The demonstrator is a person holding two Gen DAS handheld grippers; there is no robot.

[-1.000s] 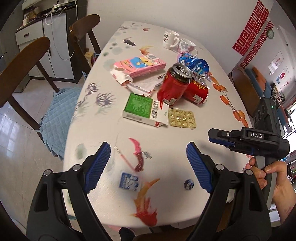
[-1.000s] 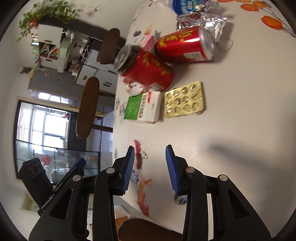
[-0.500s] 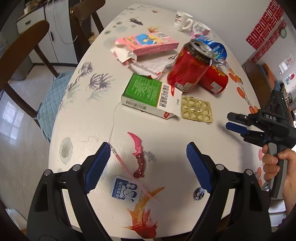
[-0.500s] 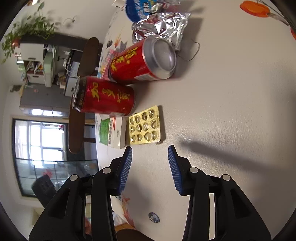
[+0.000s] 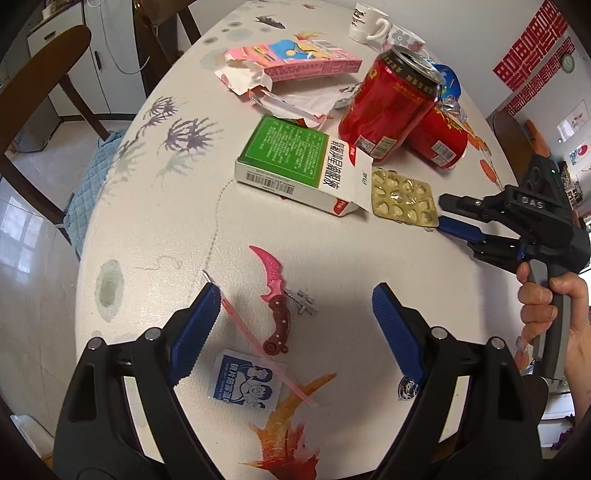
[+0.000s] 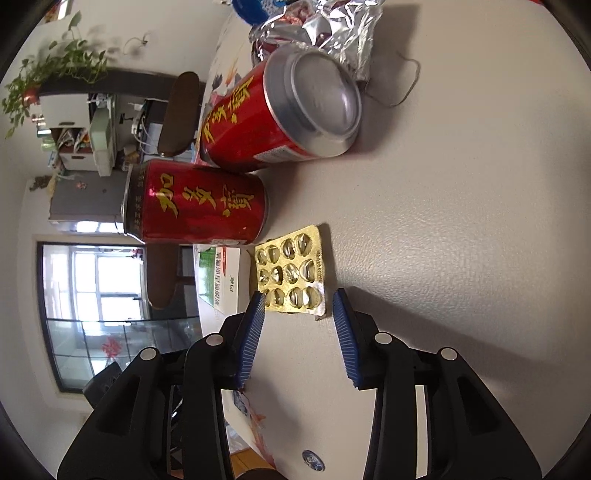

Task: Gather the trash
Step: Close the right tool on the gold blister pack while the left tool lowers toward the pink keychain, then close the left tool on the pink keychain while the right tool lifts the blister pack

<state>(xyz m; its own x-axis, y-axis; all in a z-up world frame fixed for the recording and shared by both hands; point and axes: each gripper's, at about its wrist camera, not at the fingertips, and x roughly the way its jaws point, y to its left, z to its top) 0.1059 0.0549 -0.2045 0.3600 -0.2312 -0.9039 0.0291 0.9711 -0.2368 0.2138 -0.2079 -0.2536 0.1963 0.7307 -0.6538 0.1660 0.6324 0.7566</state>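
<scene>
The right tongs (image 6: 298, 310) stand part-open and empty, their blue ribbed pads on either side of the near edge of a gold foil blister pack (image 6: 291, 275) with its pockets already pushed out. The pack lies flat on the white painted surface (image 6: 461, 221), just beside the open end of a green-and-white medicine carton (image 5: 295, 166). In the left wrist view the same tongs (image 5: 445, 213) sit at the pack's corner (image 5: 402, 197).

The pack looks very light and thin, springy rather than stiff, and its foil face is probably slick. Lying flat, it offers little to pinch, so the best hold is likely the near short edge, pads closing across the sheet's width, with a slight tilt to lift one lip off the surface. Squeezing hard would only crumple it, which hardly matters for trash.

Beyond it, an upright red drink can (image 6: 195, 203) stands touching a second red can lying on its side (image 6: 280, 114), with crumpled silver foil wrapping (image 6: 332, 33) behind.

The left tongs (image 5: 291, 325) hang wide open and empty above a small pink toy knife (image 5: 275, 291).
</scene>
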